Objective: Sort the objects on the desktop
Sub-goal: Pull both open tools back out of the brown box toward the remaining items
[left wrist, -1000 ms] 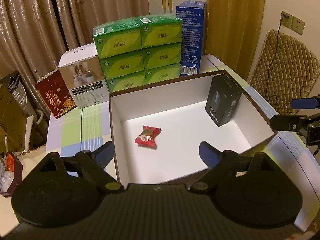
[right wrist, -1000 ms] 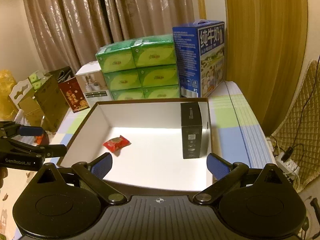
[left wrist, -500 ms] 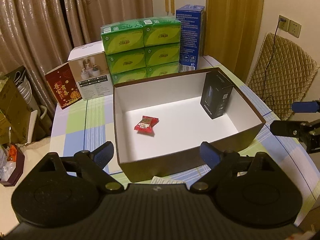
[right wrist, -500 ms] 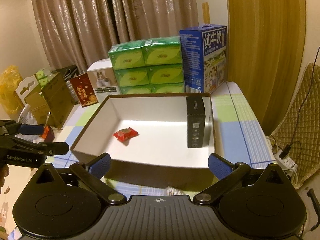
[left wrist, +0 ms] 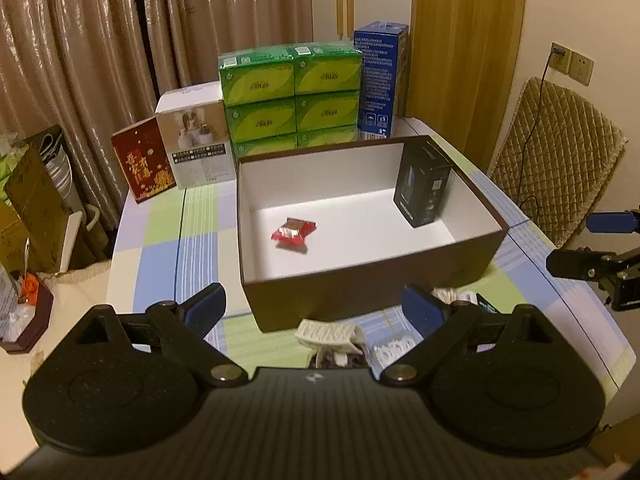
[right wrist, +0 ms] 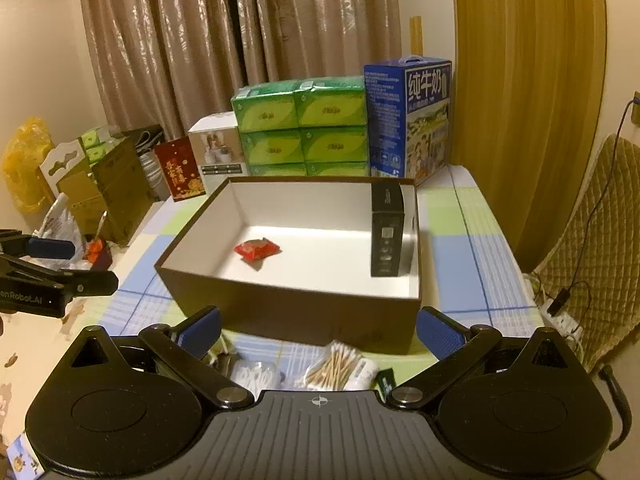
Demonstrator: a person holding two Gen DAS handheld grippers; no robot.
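Curtained room, checkered table [left wrist: 168,240] crowded at back with green tissue packs [left wrist: 290,96], blue milk carton [right wrist: 408,116]. Brown box [right wrist: 296,316] mid-table holds red candy packet [right wrist: 256,249], black carton [right wrist: 386,236] upright at right wall. Left tongs [left wrist: 314,308] spread, empty. Right tongs [right wrist: 318,328] spread, empty. Cotton swabs [right wrist: 338,368], white clip [left wrist: 330,332] loose at box front, unsorted. Risks: swabs likely scatter if pinched loosely; tongs may bump box wall; tall black carton could topple.
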